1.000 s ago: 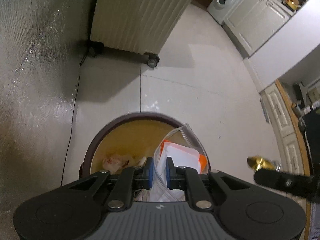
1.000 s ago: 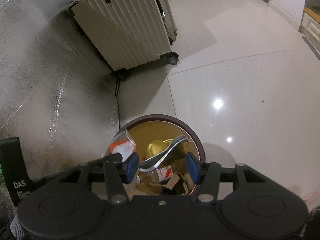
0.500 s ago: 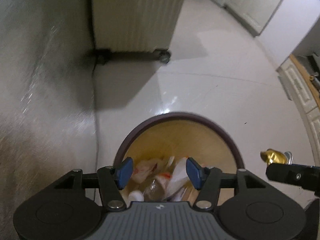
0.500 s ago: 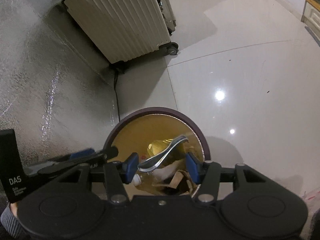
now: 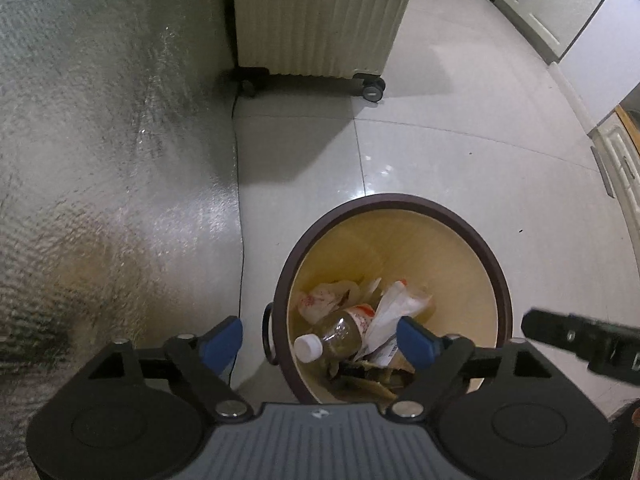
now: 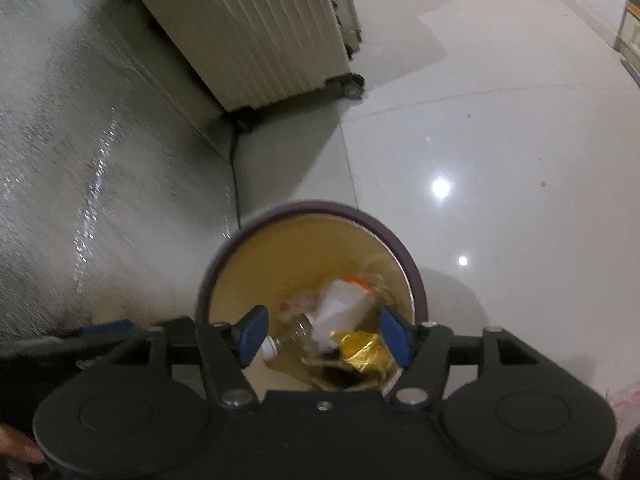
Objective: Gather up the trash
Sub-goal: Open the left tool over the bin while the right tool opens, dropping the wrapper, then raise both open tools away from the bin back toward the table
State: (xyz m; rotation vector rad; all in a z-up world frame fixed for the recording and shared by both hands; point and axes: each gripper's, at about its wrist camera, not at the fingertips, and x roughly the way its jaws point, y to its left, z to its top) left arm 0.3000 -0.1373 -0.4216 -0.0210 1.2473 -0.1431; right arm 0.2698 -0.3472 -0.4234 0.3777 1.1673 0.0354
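Observation:
A round bin (image 5: 400, 204) with a dark rim and yellow inside stands on the tiled floor; it also shows in the right wrist view (image 6: 316, 208). Inside lie a plastic bottle (image 5: 340, 330), a white and orange bag (image 5: 394, 304) and crumpled wrappers. A gold foil wrapper (image 6: 362, 350) lies in the bin in the right wrist view. My left gripper (image 5: 318, 342) is open and empty above the bin's near left rim. My right gripper (image 6: 324, 334) is open and empty over the bin. Its finger (image 5: 580, 338) shows at the right of the left wrist view.
A cream ribbed suitcase on wheels (image 5: 320, 20) stands against a silvery textured wall (image 5: 100, 160). A black cable (image 5: 238, 200) runs along the wall's foot. White cabinets (image 5: 560, 8) stand at the far right. Glossy tiled floor (image 5: 460, 152) lies beyond the bin.
My left gripper opened and the white and orange bag fell into the bin. My right gripper opened wider and the gold foil wrapper dropped into the bin.

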